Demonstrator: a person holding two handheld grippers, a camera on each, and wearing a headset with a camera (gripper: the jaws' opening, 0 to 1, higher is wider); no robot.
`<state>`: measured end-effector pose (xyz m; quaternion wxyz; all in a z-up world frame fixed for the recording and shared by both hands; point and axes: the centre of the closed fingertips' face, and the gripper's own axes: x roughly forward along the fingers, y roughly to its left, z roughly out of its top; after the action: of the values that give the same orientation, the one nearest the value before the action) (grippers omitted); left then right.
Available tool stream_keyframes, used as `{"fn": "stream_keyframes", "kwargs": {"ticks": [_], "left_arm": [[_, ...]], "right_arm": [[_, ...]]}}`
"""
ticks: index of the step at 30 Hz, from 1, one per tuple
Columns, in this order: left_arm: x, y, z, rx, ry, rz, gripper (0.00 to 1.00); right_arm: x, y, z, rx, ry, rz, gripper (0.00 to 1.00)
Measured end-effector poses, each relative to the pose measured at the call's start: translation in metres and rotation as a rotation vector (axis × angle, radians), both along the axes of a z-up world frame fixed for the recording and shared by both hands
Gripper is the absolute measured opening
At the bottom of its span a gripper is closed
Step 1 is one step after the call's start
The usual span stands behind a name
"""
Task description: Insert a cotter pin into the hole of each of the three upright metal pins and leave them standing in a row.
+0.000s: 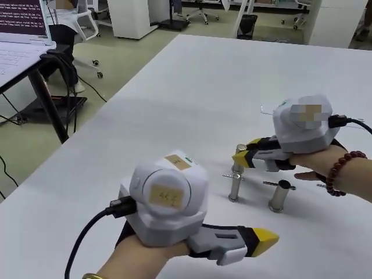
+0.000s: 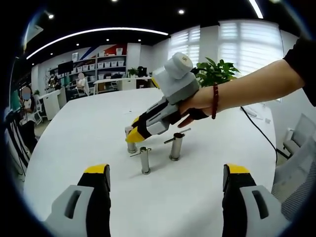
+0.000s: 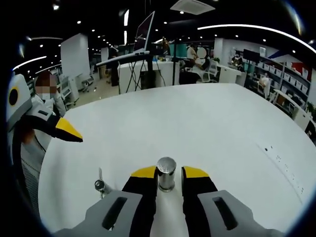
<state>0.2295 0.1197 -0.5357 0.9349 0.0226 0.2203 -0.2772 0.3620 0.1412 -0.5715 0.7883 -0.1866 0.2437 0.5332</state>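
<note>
Three metal pins point(image 1: 235, 189) upright on surface point(image 1: 192, 104), two with cotter pins point(image 1: 278, 185). Right gripper point(image 3: 167, 174) clamps third pin point(image 3: 166, 168), 12 o'clock; left gripper point(image 2: 166, 170) spread wide.

Three pins point(image 2: 144, 160) stand clustered on the table point(image 1: 192, 104), one between the right gripper's point(image 3: 169, 170) jaws.

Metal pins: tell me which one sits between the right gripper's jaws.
The farthest pin in the head view, flanked by the right gripper's jaws. The two nearer pins stand free, each with a cotter pin through it.
</note>
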Motion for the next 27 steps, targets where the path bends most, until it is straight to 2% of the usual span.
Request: {"fn": "stream_keyframes", "kwargs": {"ticks": [7,12,17,23,27], "left_arm": [[0.001,0.003,-0.001,0.004,0.004,0.009,0.94],[0.001,0.003,-0.001,0.006,0.003,0.008,0.94],[0.0,0.001,-0.001,0.005,-0.001,0.001,0.94],[0.0,0.0,-0.002,0.013,0.001,-0.007,0.94],[0.0,-0.001,0.001,0.002,-0.005,-0.008,0.94]], "right_arm": [[-0.003,0.004,-0.002,0.003,-0.006,0.025,0.09],[-0.005,0.005,-0.001,0.009,0.009,0.013,0.09],[-0.006,0.006,-0.001,0.001,0.005,0.019,0.08],[-0.007,0.0,0.0,-0.028,-0.008,0.03,0.08],[-0.006,-0.007,0.006,-0.029,-0.012,0.037,0.08]]}}
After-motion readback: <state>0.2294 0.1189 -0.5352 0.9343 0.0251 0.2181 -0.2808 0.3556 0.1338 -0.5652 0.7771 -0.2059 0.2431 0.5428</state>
